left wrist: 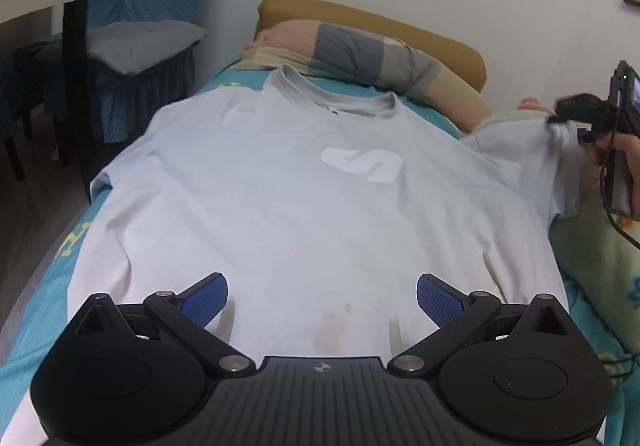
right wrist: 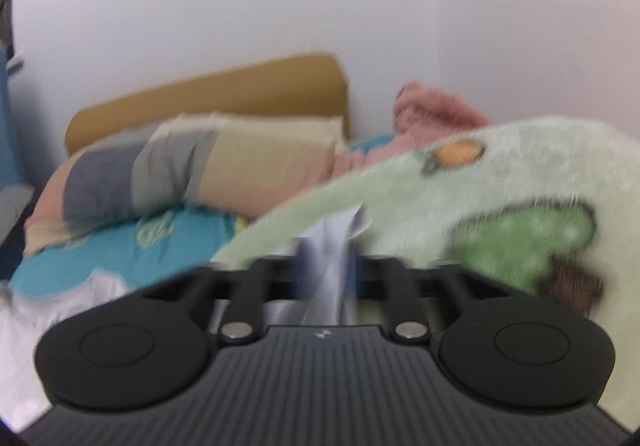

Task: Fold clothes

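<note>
A white T-shirt (left wrist: 300,205) with a white logo (left wrist: 362,163) lies spread face up on the bed, collar toward the pillow. My left gripper (left wrist: 322,298) hovers over the lower hem, its blue pads wide open and nothing between them. At the right edge a hand (left wrist: 628,149) holds my right gripper (left wrist: 558,117), shut on the shirt's right sleeve (left wrist: 520,141), which is lifted off the bed. The blurred right wrist view shows white cloth (right wrist: 332,242) pinched between the narrow jaws of the right gripper (right wrist: 328,266).
A striped pillow (left wrist: 360,49) lies against a mustard headboard (left wrist: 360,17) at the far end. A green fleece blanket (left wrist: 592,258) is bunched along the bed's right side. A chair with a grey cushion (left wrist: 140,41) stands to the left. Turquoise sheet (left wrist: 36,306) shows around the shirt.
</note>
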Demonstrator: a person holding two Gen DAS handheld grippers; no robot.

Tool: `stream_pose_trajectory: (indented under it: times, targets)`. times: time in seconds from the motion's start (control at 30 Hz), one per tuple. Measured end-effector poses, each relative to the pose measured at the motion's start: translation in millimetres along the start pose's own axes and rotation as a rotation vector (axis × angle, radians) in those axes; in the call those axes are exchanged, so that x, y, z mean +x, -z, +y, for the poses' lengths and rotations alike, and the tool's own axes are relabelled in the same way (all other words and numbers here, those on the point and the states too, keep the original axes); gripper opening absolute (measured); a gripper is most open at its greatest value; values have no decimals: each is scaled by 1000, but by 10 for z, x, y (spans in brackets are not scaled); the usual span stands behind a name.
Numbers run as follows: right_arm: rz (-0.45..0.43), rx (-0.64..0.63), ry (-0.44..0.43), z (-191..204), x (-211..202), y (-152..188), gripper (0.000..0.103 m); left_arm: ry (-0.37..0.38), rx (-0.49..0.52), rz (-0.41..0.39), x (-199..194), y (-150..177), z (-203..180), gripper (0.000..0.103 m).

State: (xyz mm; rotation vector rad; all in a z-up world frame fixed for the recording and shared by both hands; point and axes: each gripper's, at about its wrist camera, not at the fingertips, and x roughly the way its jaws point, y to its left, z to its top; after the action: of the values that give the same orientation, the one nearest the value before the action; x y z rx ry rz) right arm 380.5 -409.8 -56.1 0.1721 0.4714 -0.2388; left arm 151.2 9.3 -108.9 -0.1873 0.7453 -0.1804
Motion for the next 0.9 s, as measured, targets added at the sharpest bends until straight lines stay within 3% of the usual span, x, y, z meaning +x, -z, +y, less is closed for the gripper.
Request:
stream_pose_trajectory:
  times: [0.03,0.07,0.27,0.43,0.53,0.73,0.8,0.9]
  targets:
    - [9,-3,-31,2,-96,59,76,18,-18,15,-15,16,6,101]
    - [22,-9,-53,25,-205,115,82,32,-31,27,-41,32,15,101]
    - [104,-25,-157,162,-1178,457,82,102,6,58,-332,109,-108,98]
    - [92,136,-227,-9,-2219,764,82,200,92,107,-619,286,-398,94]
    - [120,229,-238,-147,-2624,976,82,287,151,164,-768,482,-617,85]
    - [125,325,-224,-344,-3020,1173,83,419,335,233,-938,992,-1216,69]
    - [93,345,-243,-405,-3087,1159,82,468,405,238,-952,1167,-1419,69]
    - [55,362,-229,-502,-3131,1138,82,469,518,241,-931,1408,-1687,69]
